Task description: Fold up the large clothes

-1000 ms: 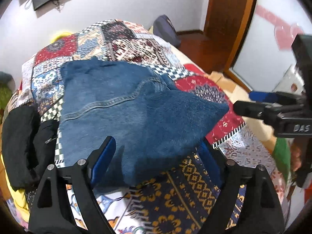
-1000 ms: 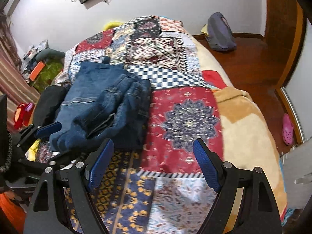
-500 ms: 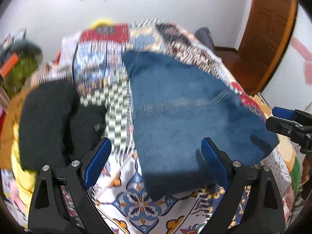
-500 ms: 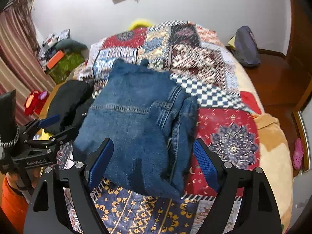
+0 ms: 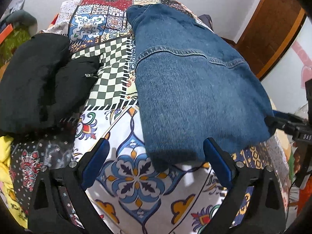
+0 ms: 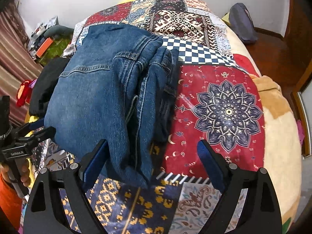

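A pair of blue jeans (image 5: 195, 81) lies folded in a thick stack on the patchwork bedspread (image 5: 136, 185); it also shows in the right wrist view (image 6: 109, 97) with its layered edges to the right. My left gripper (image 5: 156, 161) is open and empty, its jaws wide apart at the near left corner of the jeans. My right gripper (image 6: 152, 163) is open and empty, its jaws astride the near edge of the stack. Each gripper shows from the side in the other's view, the right one (image 5: 288, 124) and the left one (image 6: 35, 130).
A black garment (image 5: 39, 81) lies bunched left of the jeans, with yellow cloth (image 5: 5, 156) under it. A beige blanket (image 6: 278, 117) hangs off the bed's right side. A grey bag (image 6: 241, 23) sits on the floor by the wall.
Both grippers have moved closer to the near edge of the folded jeans and lower over the bed. Both stay open. The jeans lie flatter than a second ago.
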`<state>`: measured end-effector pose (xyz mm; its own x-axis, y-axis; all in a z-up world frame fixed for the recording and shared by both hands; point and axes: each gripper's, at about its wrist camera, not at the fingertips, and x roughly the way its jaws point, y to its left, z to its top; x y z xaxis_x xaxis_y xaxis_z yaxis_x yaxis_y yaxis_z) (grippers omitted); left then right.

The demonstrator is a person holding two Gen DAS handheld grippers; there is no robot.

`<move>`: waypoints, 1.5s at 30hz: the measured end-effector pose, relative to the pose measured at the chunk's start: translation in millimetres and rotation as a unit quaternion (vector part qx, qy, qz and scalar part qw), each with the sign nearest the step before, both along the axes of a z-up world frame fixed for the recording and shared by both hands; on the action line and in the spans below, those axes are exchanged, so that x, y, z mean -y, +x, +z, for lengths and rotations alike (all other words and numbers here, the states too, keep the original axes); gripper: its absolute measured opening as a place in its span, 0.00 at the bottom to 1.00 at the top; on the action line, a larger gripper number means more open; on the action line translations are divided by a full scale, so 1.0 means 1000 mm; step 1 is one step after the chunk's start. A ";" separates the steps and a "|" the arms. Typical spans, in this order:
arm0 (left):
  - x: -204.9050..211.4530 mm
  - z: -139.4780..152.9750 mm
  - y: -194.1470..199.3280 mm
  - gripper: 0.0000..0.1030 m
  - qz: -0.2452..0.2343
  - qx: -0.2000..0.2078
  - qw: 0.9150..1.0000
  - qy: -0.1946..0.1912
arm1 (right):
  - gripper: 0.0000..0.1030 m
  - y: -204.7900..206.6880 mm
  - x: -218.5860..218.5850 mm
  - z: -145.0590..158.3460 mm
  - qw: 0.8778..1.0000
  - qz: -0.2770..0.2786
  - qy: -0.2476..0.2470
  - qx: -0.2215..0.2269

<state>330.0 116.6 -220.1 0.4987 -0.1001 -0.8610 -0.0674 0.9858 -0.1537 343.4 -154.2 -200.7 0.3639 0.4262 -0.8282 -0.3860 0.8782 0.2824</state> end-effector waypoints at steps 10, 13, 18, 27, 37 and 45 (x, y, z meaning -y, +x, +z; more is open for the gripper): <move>-0.012 0.038 0.003 0.95 0.000 0.040 0.998 0.038 | 0.87 -0.001 -0.012 0.035 0.999 0.007 0.007 0.052; -0.023 0.044 0.017 0.95 0.017 0.047 0.999 0.021 | 0.87 0.009 -0.021 0.042 0.998 0.022 0.026 0.057; -0.037 0.033 0.047 0.95 0.029 0.030 0.998 -0.044 | 0.87 0.034 -0.036 0.027 0.998 0.027 0.054 0.024; -0.040 -0.015 0.094 0.95 -0.001 -0.027 0.989 -0.148 | 0.90 0.086 -0.027 -0.027 0.992 0.027 0.091 -0.080; -0.043 -0.048 0.133 0.95 -0.009 -0.071 0.966 -0.249 | 1.00 0.116 -0.030 -0.053 0.977 0.029 0.151 -0.145; -0.042 -0.046 0.136 0.77 -0.027 -0.059 0.963 -0.263 | 0.82 0.112 -0.029 -0.047 0.977 0.031 0.159 -0.139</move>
